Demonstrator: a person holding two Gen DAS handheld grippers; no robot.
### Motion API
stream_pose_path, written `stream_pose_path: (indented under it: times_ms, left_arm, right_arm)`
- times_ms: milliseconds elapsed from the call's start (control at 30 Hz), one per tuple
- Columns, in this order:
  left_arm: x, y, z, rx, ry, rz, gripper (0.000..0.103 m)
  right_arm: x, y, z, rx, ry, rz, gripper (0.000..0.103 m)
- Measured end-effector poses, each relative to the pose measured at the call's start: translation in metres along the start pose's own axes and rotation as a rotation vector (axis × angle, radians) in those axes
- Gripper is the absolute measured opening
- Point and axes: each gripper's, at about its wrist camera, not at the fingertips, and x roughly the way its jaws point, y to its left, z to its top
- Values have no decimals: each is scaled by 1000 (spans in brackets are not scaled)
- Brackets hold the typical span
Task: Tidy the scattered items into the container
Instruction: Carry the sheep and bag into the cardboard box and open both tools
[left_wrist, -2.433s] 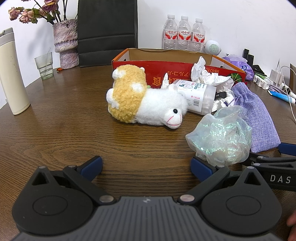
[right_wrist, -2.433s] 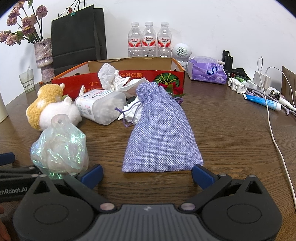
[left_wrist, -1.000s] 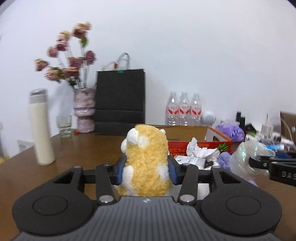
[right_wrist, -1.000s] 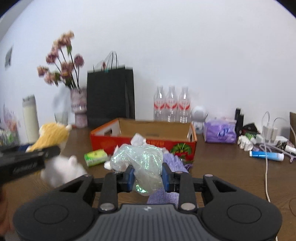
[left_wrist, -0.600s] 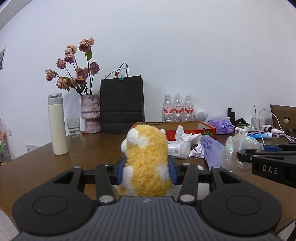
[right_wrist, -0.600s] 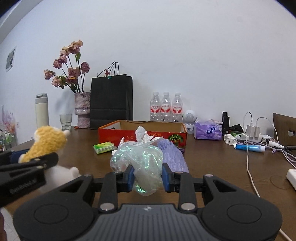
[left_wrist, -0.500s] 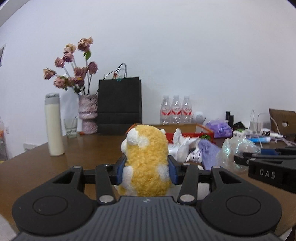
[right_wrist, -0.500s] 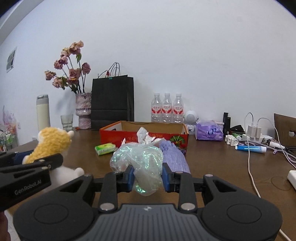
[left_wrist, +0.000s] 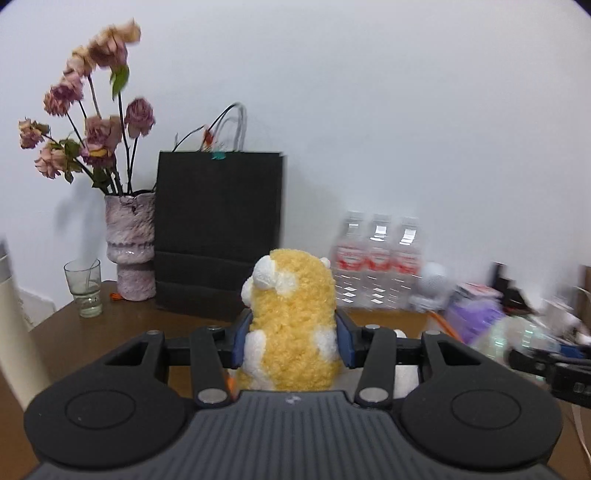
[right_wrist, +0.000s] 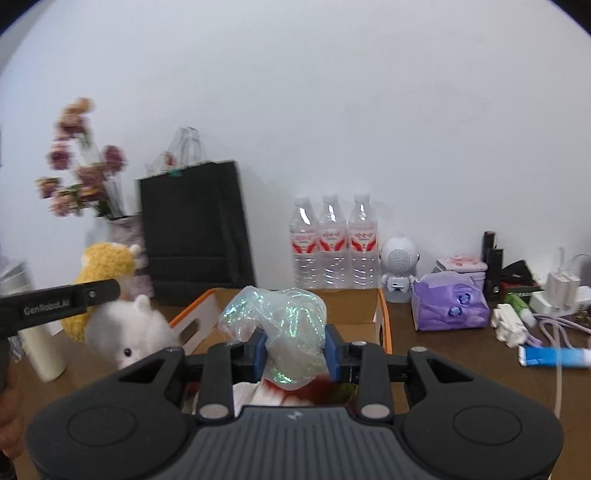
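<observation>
Left tongs (left_wrist: 293, 341) pinching plush sheep (left_wrist: 293, 321) round its yellow midbody, held up off the bench (left_wrist: 129, 321); white head end dangling below, seen beside the box in right view. Right tongs (right_wrist: 294, 349) clamped on crumpled iridescent bag (right_wrist: 275, 317), lifted just in front of the open cardboard box (right_wrist: 382, 317).

Both prob v. light, soft, squashy. Plush: fuzzy, grippy, mid-body hold looks secure, no breakage risk. Bag: thin film, slick, crushes w/ pressure, could slip or trail; best held at the bunched centre, as now. Box interior looks empty at the back, so room for both.
</observation>
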Motion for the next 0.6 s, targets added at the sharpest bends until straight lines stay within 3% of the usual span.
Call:
stream_pose_path:
  times_ms: [167, 333, 467, 600]
  left_arm:
    - [96, -9, 33, 17, 85, 82, 47]
    - [160, -9, 35, 8, 236, 45, 47]
    - [200, -13, 31, 13, 382, -15, 47]
    - [237, -17, 22, 33, 527, -13, 47]
  right_arm:
    - [90, -22, 51, 27, 83, -42, 30]
    - [155, -32, 72, 18, 150, -89, 30]
    - [209, -36, 80, 30, 333, -60, 31]
    - [259, -41, 84, 70, 506, -70, 31]
